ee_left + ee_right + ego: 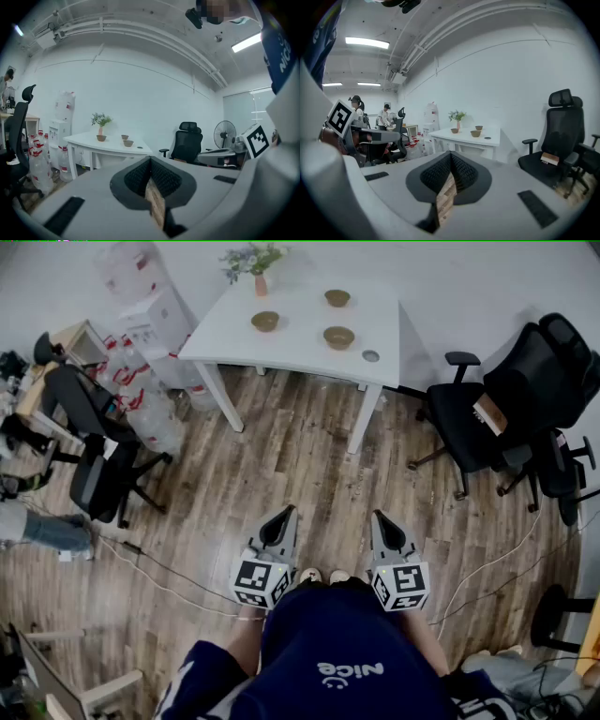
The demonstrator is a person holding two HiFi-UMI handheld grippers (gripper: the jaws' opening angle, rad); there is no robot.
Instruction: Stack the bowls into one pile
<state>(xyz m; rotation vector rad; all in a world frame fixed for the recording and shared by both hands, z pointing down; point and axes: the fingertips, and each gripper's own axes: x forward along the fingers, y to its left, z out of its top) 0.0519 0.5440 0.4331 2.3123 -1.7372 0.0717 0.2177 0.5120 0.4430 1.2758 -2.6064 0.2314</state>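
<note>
3 bowls (338, 337) sit apart on the white table (300, 352), wood floor (281, 465) below; left gripper (287, 512) and right gripper (379, 517) pressed together.

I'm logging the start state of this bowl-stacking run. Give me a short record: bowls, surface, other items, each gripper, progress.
bowls: three round brown ones, apart: left bowl, far bowl, right bowl
surface: white table
other items on it: green plant in a terracotta vase; small grey round disc
left gripper: shut, empty, over the wood floor, short of the table
right gripper: shut, empty, likewise
progress: nothing stacked yet
</note>
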